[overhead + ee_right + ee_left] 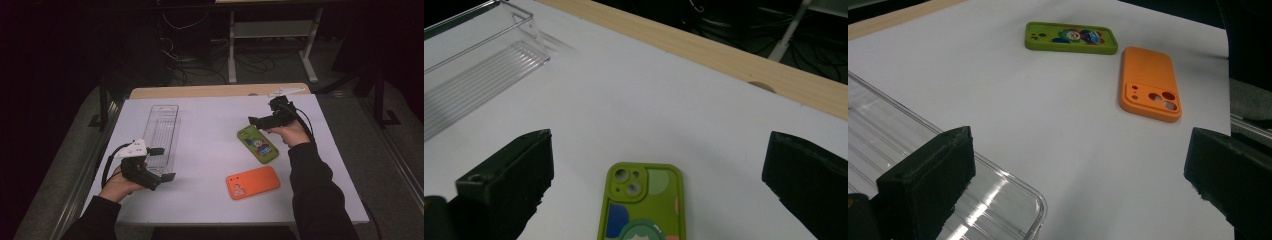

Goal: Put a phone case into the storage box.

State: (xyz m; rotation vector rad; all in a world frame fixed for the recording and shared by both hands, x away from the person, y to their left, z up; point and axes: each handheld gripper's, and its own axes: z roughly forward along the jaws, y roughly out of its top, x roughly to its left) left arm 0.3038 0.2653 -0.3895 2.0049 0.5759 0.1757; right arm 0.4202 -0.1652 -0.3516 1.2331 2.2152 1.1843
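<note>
Green phone case [641, 210], seemingly cartoon-printed, lies flat beneath right gripper's [257, 121] spread jaws.

We wear dark long sleeves [312, 185] on both arms. Our left gripper [156, 164] is black with a pale grey three-cornered plate [131, 148] on top and a looping black cable. Our right gripper [260, 121] is black too, its blocky fingers [506, 185] matte.

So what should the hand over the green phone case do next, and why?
Probably lower the right gripper onto the green phone case: its jaws stand open with the case's camera end between them, not yet touching. The clear tray looks like where it goes.
</note>
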